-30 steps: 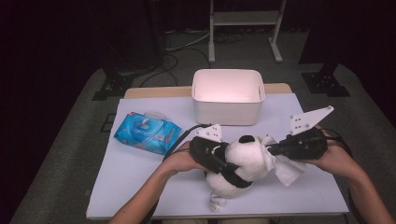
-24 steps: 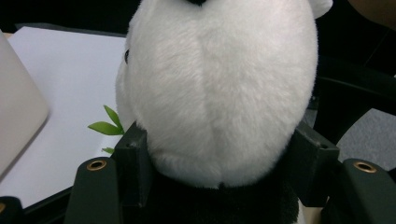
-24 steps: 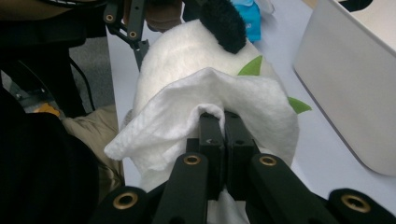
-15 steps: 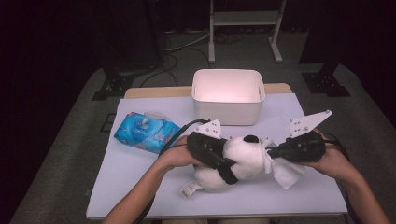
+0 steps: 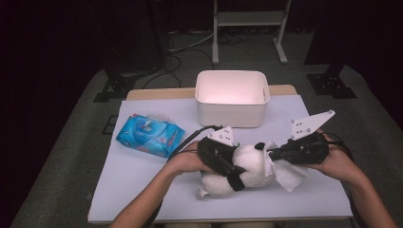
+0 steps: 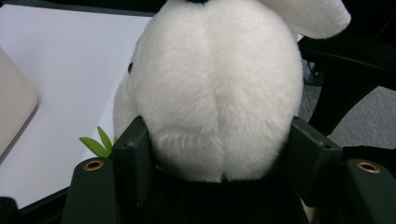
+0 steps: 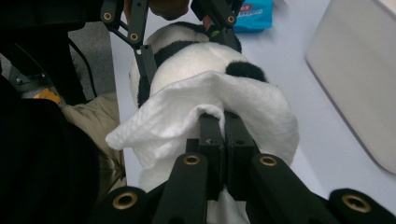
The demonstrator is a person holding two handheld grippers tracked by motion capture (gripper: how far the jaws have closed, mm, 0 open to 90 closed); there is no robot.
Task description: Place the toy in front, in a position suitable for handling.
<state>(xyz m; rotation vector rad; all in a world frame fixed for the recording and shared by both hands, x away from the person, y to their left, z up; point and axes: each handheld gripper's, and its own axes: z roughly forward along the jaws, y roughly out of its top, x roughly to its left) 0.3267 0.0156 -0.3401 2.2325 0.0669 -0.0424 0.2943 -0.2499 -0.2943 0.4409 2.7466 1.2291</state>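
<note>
A: Start at the near edge. What is closest to the person?

B: Two forearms come in from the bottom of the high view, each hand holding a gripper. Between them lies a panda plush toy (image 5: 247, 168), white with black ears and a black band, on the near middle of the white table (image 5: 142, 190).

A: What is the left gripper (image 5: 236, 176) doing?

B: It clamps the toy. In the left gripper view its two black jaws press into the white fur on either side of the body (image 6: 219, 93), spread about as wide as the plush. A small green leaf (image 6: 97, 143) sticks out beside the jaw on that view's left.

A: And the right gripper (image 5: 272, 154)?

B: Its jaws are pressed together on a white wipe (image 7: 168, 121). In the right gripper view the cloth is pinched between the pads and draped over the toy's head, just below a black ear (image 7: 245, 70). In the high view the wipe's loose end lies on the table to the right of the toy.

A: What lies farther out?

B: To the left, a little beyond the toy, is a blue pack of wet wipes (image 5: 149, 135), lying flat and well apart from it. At the far middle of the table stands a white bin (image 5: 231, 111), open at the top. Beyond the table are a dark floor, cables and a metal stand (image 5: 249, 19).
</note>
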